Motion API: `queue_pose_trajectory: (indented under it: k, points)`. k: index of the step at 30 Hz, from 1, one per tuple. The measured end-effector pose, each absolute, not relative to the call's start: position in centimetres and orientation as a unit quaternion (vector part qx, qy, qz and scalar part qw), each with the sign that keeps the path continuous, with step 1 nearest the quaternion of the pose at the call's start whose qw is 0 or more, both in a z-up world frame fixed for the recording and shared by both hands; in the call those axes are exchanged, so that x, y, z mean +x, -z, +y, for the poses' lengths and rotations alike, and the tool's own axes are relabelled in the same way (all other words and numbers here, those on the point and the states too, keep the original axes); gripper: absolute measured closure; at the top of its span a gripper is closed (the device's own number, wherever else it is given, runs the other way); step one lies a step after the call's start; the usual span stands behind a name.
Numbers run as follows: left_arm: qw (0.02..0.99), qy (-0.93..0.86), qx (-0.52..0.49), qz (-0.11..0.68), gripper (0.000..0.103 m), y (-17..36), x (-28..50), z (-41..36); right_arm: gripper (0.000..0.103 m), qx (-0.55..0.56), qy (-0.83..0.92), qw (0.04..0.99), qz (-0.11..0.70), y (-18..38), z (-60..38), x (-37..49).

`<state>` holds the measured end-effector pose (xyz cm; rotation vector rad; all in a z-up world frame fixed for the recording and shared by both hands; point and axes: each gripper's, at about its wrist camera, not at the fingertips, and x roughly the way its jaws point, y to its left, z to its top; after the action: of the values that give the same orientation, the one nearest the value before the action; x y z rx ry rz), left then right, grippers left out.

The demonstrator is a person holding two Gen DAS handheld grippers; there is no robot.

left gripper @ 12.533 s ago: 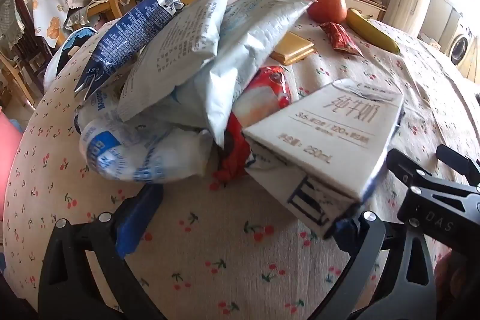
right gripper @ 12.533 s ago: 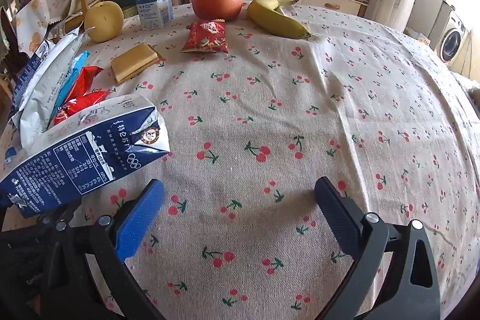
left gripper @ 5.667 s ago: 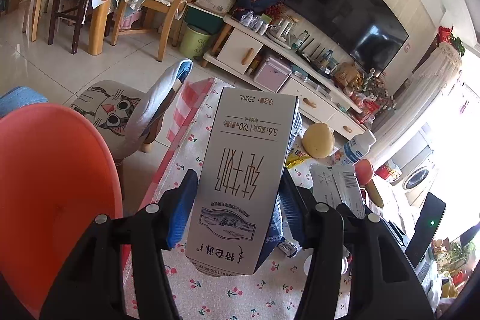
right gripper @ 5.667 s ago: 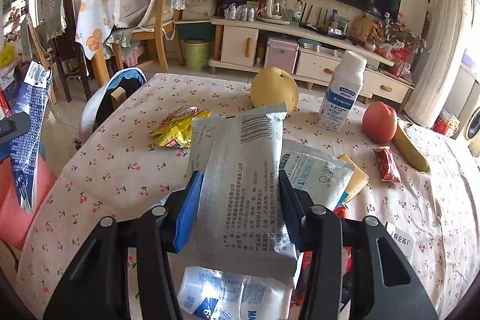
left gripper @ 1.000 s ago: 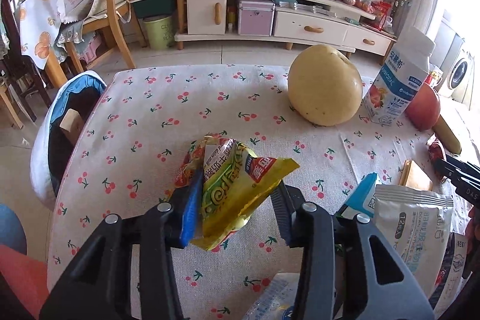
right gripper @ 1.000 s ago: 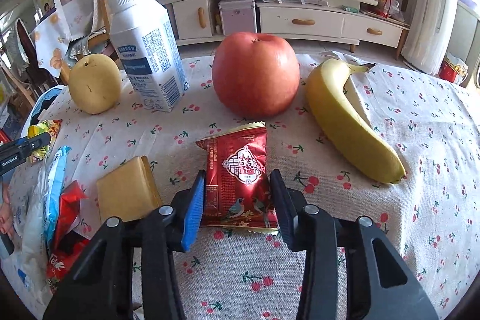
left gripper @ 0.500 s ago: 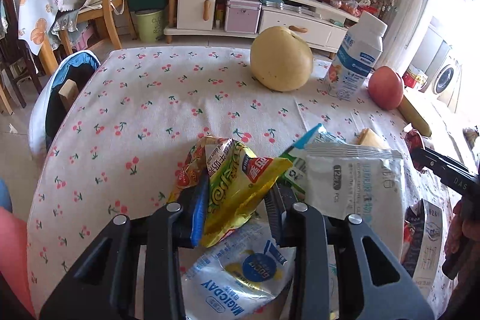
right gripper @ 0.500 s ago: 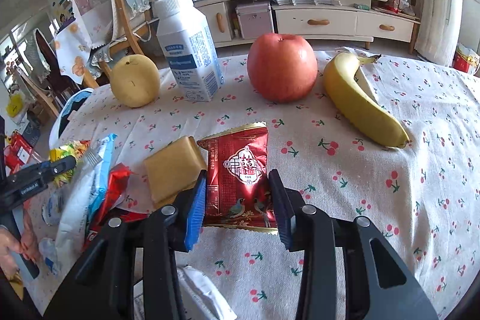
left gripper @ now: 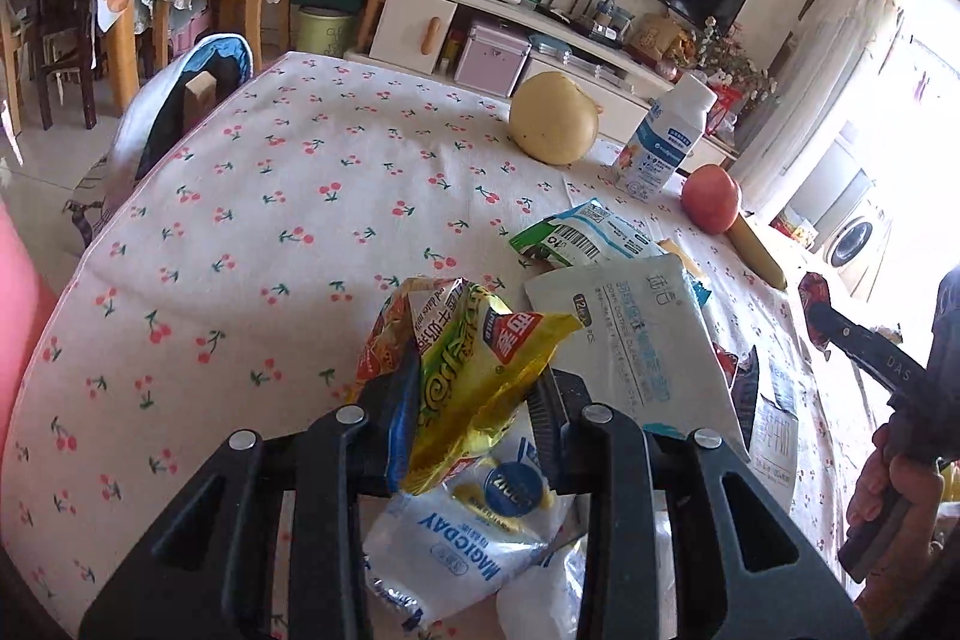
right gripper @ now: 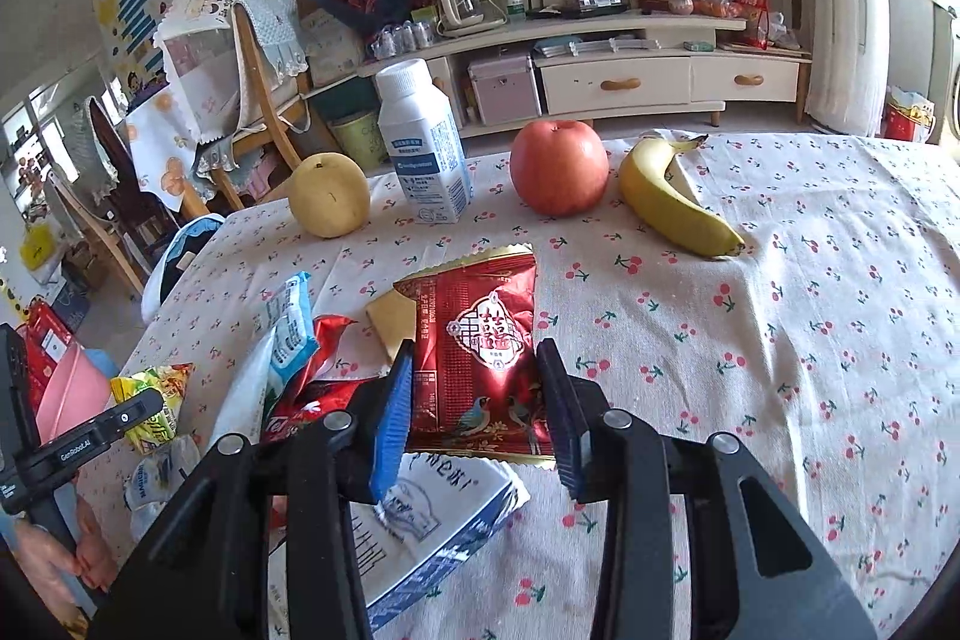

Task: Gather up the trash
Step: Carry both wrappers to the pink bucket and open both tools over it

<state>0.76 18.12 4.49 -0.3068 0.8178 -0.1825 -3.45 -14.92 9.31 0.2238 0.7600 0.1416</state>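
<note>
Your left gripper [left gripper: 474, 418] pinches the crumpled yellow wrapper [left gripper: 474, 370] at lower centre of the left view, above the pile of empty packets [left gripper: 630, 340] on the cherry-print tablecloth [left gripper: 270, 220]. Your right gripper [right gripper: 474, 412] clamps the red sachet [right gripper: 480, 358] at centre of its view. The white milk bottle [right gripper: 423, 142] stands capped, upper centre, between pear [right gripper: 329, 196] and apple [right gripper: 559, 175]; its contents don't show.
</note>
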Motion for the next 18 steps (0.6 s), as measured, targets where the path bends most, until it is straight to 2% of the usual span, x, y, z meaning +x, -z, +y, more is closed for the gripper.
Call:
queue_pose_trajectory:
  k: [7, 18]
  points:
    - [0.903, 0.09, -0.189, 0.376, 0.069, -4.9, -1.8, 21.0, 0.062, 0.111, -0.077, 0.92, 0.367, -10.3, -12.8, -7.4]
    - [0.908, 0.098, -0.226, 0.34, 0.069, -7.0, -3.6, 26.0, 0.062, 0.079, -0.133, 0.917, 0.366, -11.1, -4.1, -10.4]
